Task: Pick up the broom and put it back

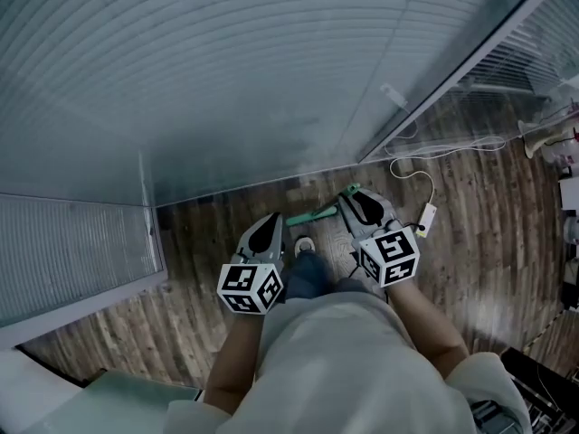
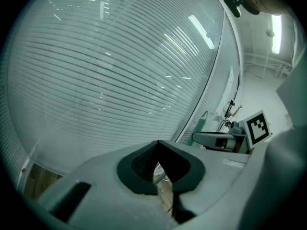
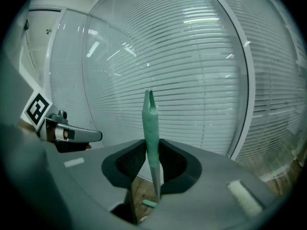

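**Right gripper** (image 3: 152, 146) — jaws clamped on the broom (image 3: 151, 123), with the pads pressing its green grip from both sides. The handle stands upright through the jaws, with its hooked tip at 12 o'clock and the grey shaft leaving at 6 o'clock towards the floor. The hold is high on the handle, probably so the broom hangs plumb and can be carried without dragging.

**Broom, head view** — a green length runs from the right gripper towards 8 o'clock and ends just beside a shoe (image 1: 306, 244). Whether that length is handle or head cannot be told.

**Left gripper** (image 2: 158, 146) — jaws together with nothing between them. It sits at the right gripper's 9 o'clock, level with it and apart from the broom. It is probably kept free to steady the shaft when the broom is set down.

**Glass wall** (image 1: 226, 80) — backed by blinds, at 12 o'clock from both grippers, and both point at it. It is a likely surface to lean the broom against, though no hook or holder shows.

**Floor** (image 1: 470, 278) — dark wood planks. A corded plug (image 1: 425, 218) lies at the right gripper's 3 o'clock. It is near enough to snag the broom's lower end if that end swings that way.

**Stage** — the pick-up looks done, and putting the broom back has not yet been done.
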